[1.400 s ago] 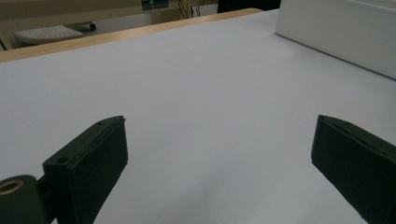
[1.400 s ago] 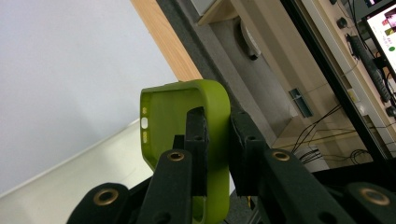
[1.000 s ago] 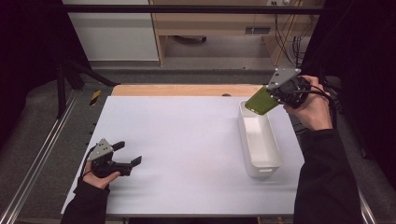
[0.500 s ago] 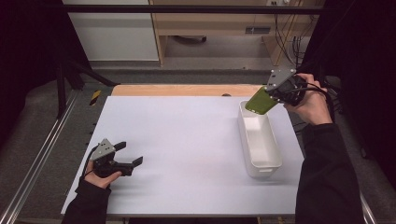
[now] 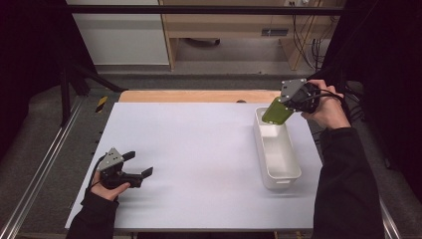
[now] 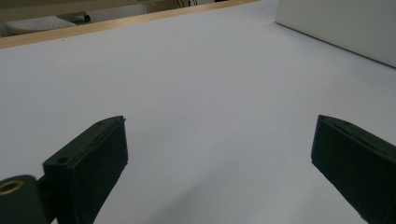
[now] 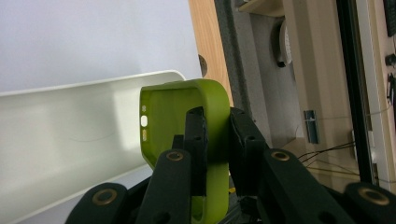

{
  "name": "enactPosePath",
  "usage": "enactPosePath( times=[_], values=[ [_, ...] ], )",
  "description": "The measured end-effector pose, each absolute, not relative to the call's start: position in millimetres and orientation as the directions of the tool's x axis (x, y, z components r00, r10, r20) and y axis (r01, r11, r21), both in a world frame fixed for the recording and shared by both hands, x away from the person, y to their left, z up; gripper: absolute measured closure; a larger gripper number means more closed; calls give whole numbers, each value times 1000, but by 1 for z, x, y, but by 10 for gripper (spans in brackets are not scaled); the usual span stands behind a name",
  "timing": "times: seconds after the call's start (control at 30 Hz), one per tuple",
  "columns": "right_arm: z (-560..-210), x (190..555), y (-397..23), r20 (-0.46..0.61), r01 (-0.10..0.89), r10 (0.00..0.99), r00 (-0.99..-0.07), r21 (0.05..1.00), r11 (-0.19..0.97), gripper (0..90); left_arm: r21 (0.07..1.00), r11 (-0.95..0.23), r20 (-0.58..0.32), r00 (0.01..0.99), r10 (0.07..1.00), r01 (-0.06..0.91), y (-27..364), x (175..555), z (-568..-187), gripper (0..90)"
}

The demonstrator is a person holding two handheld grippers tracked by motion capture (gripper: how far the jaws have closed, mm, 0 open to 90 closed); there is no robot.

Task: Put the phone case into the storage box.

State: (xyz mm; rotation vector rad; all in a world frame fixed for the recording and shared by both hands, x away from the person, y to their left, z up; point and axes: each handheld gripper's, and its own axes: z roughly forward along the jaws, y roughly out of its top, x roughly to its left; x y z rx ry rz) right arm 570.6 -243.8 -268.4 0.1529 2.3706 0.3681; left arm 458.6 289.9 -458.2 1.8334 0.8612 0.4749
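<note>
Right tongs (image 5: pixel 282 107) pinch the wall of a lime-green soft plastic phone case (image 5: pixel 276 111), held tilted over the far end of the long white plastic bin (image 5: pixel 287 172) on the white table (image 5: pixel 199 149) (the case's lower end is hidden behind the tongs in the right gripper view). Left tongs (image 5: pixel 140 166) gape wide, holding nothing, low over the table's near left part.

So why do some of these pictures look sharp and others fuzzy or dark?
High view: even light on the white rectangular table top, black surroundings, faint shadow beside the left gripper. Left gripper view: near black fingers soft, table bright. Right gripper view: lime green plastic phone case fairly sharp, long white plastic bin glaring pale.
</note>
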Motion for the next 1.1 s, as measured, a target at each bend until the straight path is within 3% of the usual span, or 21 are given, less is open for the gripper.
enactPosePath(
  times=[0.53, 1.1],
  values=[
    [-293, 586, -235, -661, -103, 74, -747, 224, 969, 790, 909, -234, -60, 665, 744, 345, 291, 459, -459, 36],
    [-309, 607, -231, -628, -139, -7, -778, 163, 977, 790, 907, -240, -59, 667, 743, 347, 291, 460, -460, 36]
  ],
)
